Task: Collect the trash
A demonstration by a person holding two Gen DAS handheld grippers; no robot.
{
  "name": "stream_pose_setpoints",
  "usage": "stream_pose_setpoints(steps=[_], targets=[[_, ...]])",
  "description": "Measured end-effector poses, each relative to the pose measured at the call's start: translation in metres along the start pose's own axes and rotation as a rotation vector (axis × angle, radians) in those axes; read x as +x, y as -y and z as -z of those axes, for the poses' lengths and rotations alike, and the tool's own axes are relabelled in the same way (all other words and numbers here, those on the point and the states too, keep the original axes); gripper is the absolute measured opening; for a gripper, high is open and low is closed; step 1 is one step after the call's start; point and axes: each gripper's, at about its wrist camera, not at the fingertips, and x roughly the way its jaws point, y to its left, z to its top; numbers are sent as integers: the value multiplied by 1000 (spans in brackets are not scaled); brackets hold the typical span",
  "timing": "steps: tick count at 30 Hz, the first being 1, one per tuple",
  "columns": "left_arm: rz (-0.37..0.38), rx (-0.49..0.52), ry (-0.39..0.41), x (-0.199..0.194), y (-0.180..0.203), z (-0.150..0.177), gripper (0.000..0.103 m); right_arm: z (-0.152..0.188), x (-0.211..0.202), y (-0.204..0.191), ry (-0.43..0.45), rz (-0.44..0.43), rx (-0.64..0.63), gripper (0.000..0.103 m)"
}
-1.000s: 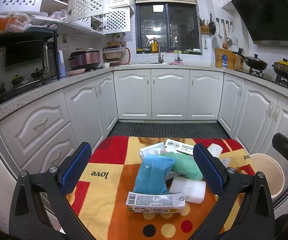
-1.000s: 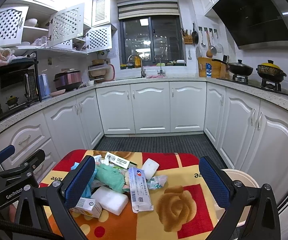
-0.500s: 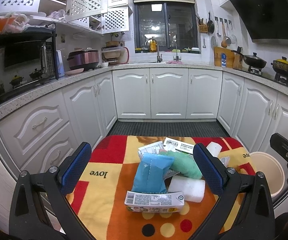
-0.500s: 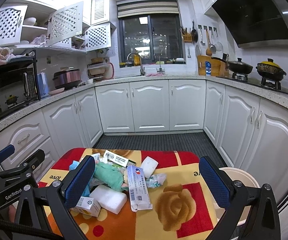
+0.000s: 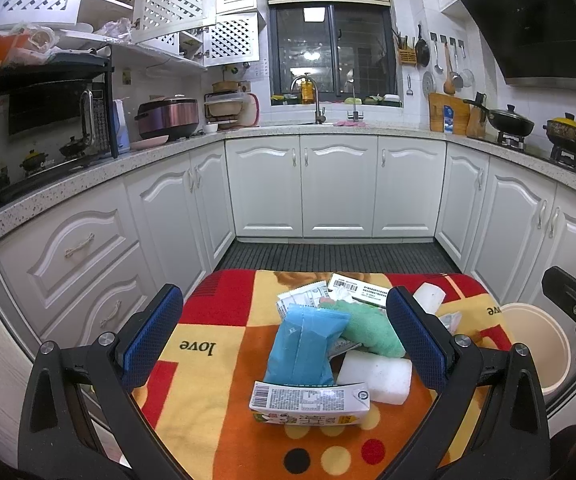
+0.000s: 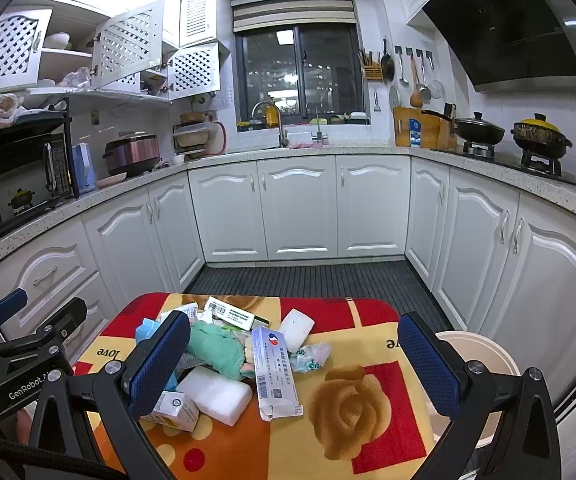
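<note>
"love" printed upside down on the tablecloth [image 5: 198, 346], again at its right edge. "GenRobot" on the left gripper [image 6: 20, 390] body. "Galanz" on the microwave [image 5: 42, 165] door, faint.

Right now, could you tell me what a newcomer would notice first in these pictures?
A heap of trash lies in the middle of a bright red and orange cloth, with a blue packet and a green rag on top. A cream bin stands at the cloth's right edge.
</note>
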Motion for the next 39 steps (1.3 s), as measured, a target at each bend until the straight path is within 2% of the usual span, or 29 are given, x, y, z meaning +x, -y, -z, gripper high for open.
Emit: stream_pose_setpoints(steps=[23, 30, 39], targets=[[-10, 4, 19, 3, -2, 1, 101, 0, 0, 1, -17, 16, -12, 103], [5, -31, 7, 3, -3, 1, 101, 1, 0, 1, -23, 23, -20, 103], [-4, -3, -8, 6, 0, 6, 101, 1, 2, -1, -33, 29, -28, 103]])
